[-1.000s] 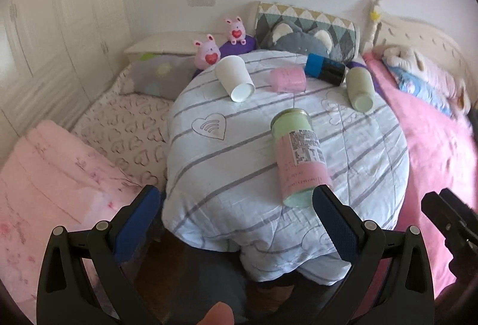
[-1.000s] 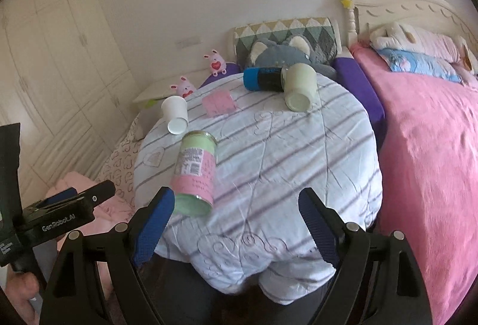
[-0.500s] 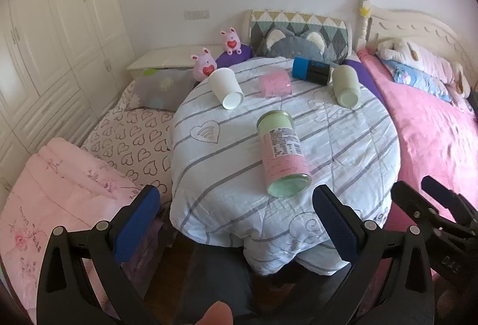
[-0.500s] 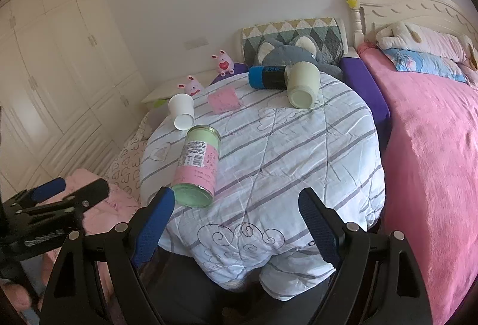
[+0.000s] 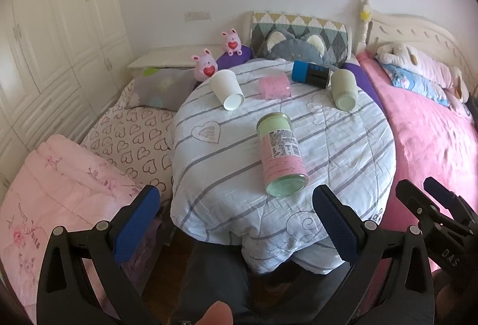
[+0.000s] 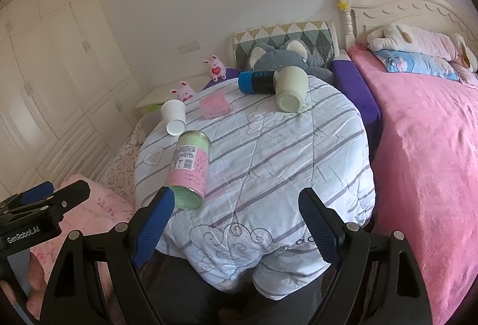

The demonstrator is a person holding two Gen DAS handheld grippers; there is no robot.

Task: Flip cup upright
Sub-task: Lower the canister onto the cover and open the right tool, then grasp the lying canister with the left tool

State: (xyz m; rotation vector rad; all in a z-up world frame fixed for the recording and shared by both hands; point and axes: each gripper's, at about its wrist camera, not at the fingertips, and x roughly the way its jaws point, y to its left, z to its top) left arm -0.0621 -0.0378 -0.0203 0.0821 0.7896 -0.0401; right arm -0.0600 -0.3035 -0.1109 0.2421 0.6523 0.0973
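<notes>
A white paper cup lies on its side at the far left of a round table covered with a striped cloth; it also shows in the right wrist view. A pale green mug lies on its side at the far right. A green and pink glass cup lies on its side near the front. My left gripper is open and empty, short of the table's near edge. My right gripper is open and empty, also short of the table.
A blue and black cylinder and a pink packet lie at the table's far side. Beds with pink blankets flank the table. Plush toys and a pillow sit behind. White wardrobes stand at left.
Both grippers have pulled back and risen a little, so the table looks smaller and farther. The objects on the table have not moved. Both grippers stay open.
</notes>
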